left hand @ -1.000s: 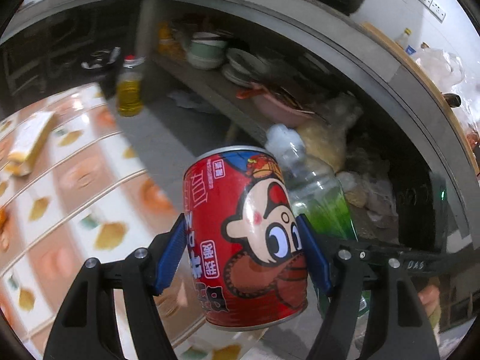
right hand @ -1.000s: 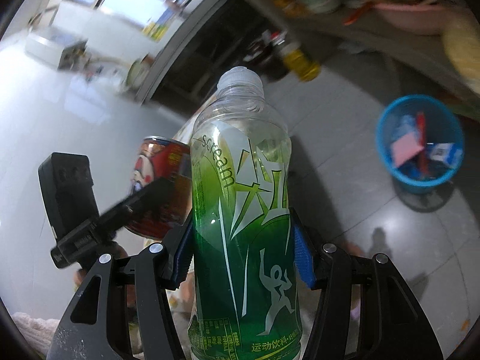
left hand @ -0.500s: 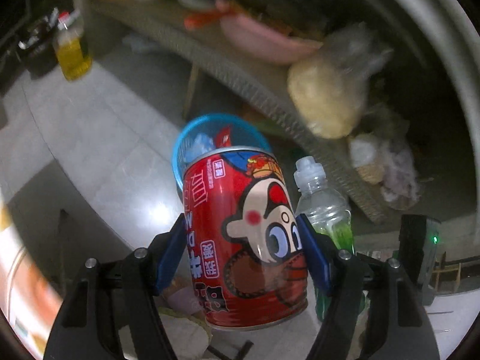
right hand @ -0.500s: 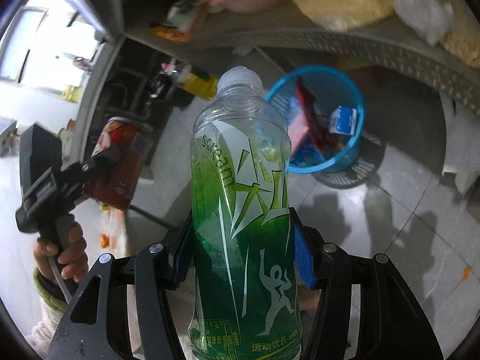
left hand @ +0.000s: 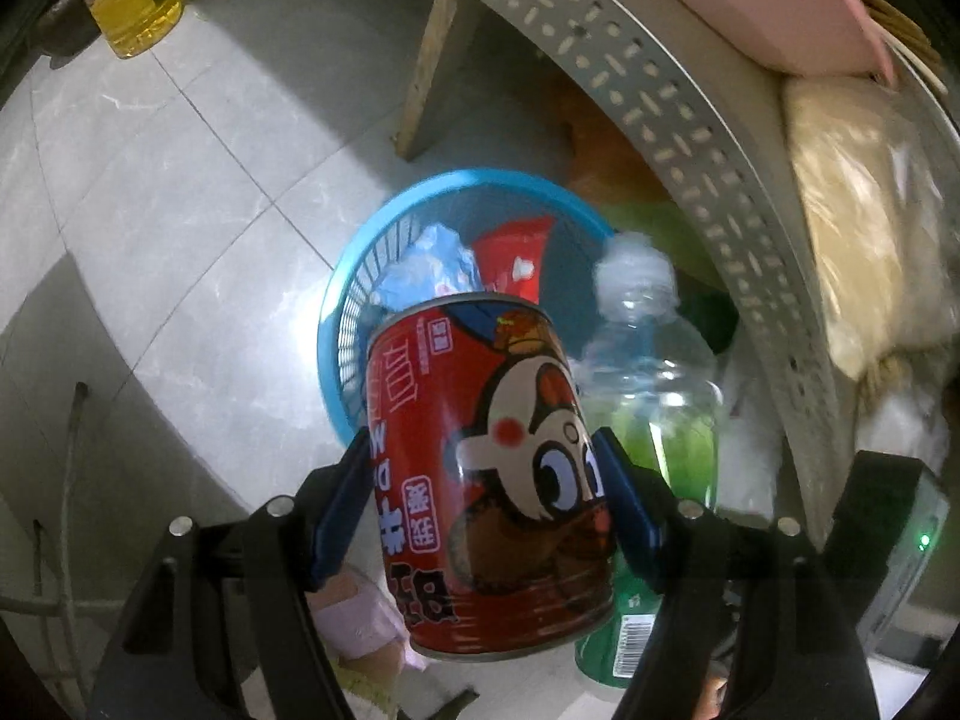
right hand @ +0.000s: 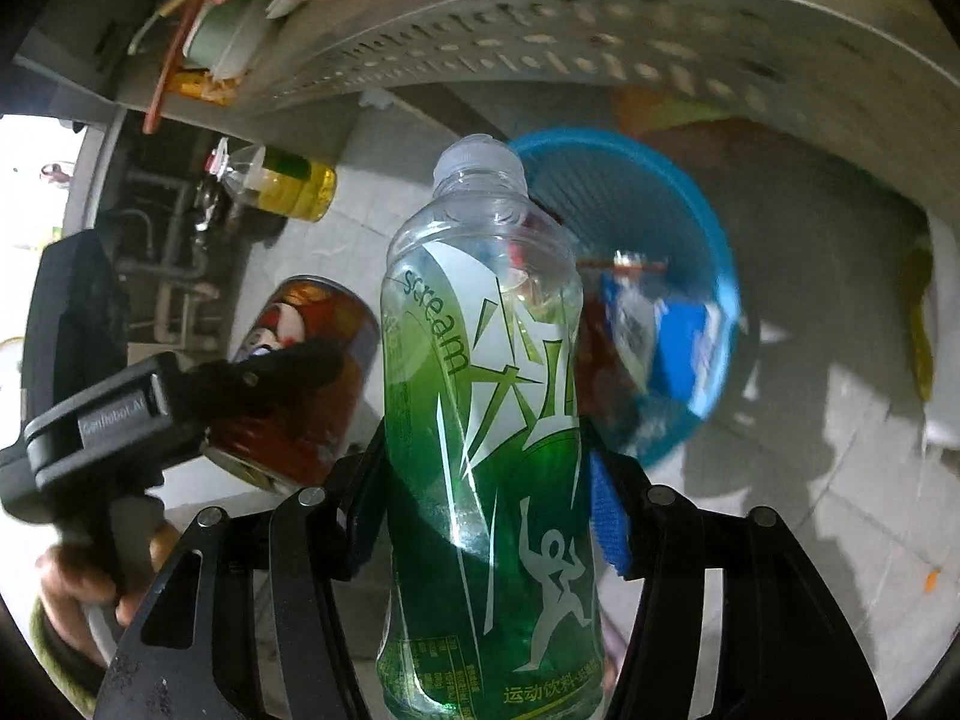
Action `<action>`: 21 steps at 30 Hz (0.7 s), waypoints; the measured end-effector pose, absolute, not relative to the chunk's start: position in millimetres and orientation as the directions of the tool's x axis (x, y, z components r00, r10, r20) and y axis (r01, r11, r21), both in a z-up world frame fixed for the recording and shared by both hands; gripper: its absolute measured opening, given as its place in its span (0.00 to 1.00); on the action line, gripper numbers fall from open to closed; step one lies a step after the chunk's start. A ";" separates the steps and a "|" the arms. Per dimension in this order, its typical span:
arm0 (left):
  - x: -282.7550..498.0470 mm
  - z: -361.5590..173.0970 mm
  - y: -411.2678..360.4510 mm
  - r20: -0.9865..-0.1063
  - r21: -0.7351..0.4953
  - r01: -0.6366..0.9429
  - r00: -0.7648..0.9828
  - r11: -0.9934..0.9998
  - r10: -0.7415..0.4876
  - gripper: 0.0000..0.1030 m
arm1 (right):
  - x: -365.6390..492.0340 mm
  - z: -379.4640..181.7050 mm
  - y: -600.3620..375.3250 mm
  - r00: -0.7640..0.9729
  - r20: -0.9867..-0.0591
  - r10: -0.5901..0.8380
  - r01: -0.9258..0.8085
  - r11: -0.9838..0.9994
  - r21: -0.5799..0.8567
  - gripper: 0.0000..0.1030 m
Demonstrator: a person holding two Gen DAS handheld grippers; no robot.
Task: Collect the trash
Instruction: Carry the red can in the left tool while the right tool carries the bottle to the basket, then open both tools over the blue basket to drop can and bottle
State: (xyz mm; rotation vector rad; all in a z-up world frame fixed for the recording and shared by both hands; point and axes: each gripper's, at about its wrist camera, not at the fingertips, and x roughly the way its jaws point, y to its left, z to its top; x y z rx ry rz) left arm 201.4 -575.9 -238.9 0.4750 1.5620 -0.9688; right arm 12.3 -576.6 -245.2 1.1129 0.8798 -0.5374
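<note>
In the left wrist view, we see our left gripper [left hand: 483, 495] clamped on a red can [left hand: 489, 480] printed with a cartoon face, its blue pads [left hand: 341, 513] pressed against both sides. The can stands roughly upright at the centre of the frame, leaning slightly toward 11 o'clock. Just past it, toward 12 o'clock, a blue basket [left hand: 336, 324] sits on the grey tiled floor [left hand: 156, 198], with a red wrapper [left hand: 513, 255] and crumpled pale plastic [left hand: 435, 255] inside. At 3 o'clock from the can, the green bottle [left hand: 654, 402] shows with its white cap close to the basket's rim. A perforated grey shelf [left hand: 654, 96] sweeps across from 12 to 4 o'clock, and a bottle of yellow oil [left hand: 135, 0] stands at 10 o'clock.

In the right wrist view, our right gripper [right hand: 486, 516] grips the green bottle [right hand: 486, 420], fingers tight on its lower half; the bottle stands upright through the centre, cap at 12 o'clock. The blue basket [right hand: 714, 276] lies behind it toward 2 o'clock, blurred, with blue and red wrappers inside. At 9 o'clock the left gripper [right hand: 282, 372] holds the red can [right hand: 300, 330], well short of the basket. The oil bottle [right hand: 288, 186] rests at 10 o'clock beneath the shelf [right hand: 540, 54].
</note>
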 end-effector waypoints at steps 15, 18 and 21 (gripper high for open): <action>189.7 -141.9 -537.0 -0.887 -0.416 0.777 -0.232 0.472 -0.400 0.76 | -26.2 -213.9 -536.0 0.557 -0.812 -0.173 0.775 0.460 0.433 0.63; 182.5 -107.9 -511.0 -0.870 -0.424 0.791 -0.220 0.441 -0.442 0.77 | -36.0 -204.0 -509.5 0.555 -0.811 -0.186 0.761 0.506 0.406 0.63; 179.0 -80.3 -477.3 -0.850 -0.430 0.798 -0.201 0.421 -0.487 0.79 | -43.7 -196.1 -485.4 0.554 -0.812 -0.187 0.743 0.550 0.380 0.63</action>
